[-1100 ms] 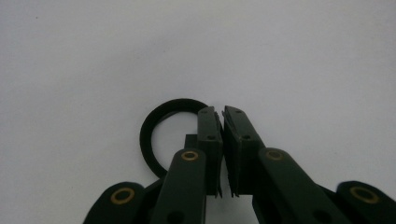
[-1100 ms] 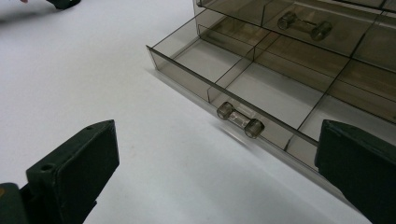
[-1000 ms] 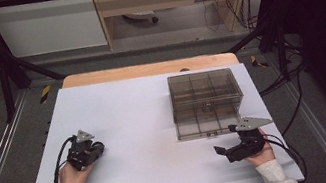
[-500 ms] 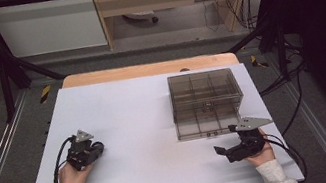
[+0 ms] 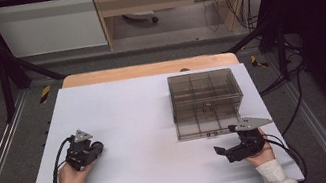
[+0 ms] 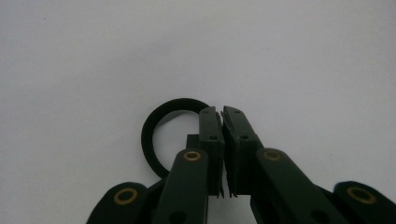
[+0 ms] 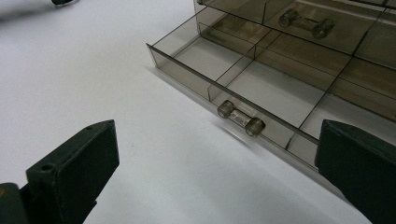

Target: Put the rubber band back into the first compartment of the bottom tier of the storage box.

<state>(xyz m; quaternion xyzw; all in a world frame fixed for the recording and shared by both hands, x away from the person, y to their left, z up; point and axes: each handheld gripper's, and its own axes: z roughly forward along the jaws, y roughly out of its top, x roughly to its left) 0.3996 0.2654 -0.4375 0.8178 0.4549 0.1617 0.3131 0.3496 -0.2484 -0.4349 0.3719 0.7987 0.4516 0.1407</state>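
A black ring (image 6: 159,135) lies flat on the white table (image 5: 145,115), a thin, matte, even band with a wide round opening through which the table top shows. In the left gripper view it sits left of centre in the lower half of the frame, and its right side runs in under the left gripper (image 6: 222,116), whose jaws are pressed together with only a hairline seam between their pads; whether the band itself is pinched there cannot be told. In the high view the ring shows as a small dark loop (image 5: 96,146) at the lower left of the frame, just beyond the left gripper (image 5: 91,149) and the left hand (image 5: 72,176). The other thing in hand is a smoky, see-through plastic drawer box (image 5: 205,95) in the right half of the high view. Its lowest drawer (image 7: 243,88) is pulled out toward the near edge of the table, split by thin walls into bare compartments, with a clear bar handle (image 7: 241,117) on its front. The right gripper (image 5: 224,151), at the lower right of the high view, rests on the table near the drawer's front, its jaws spread wide with nothing between them.
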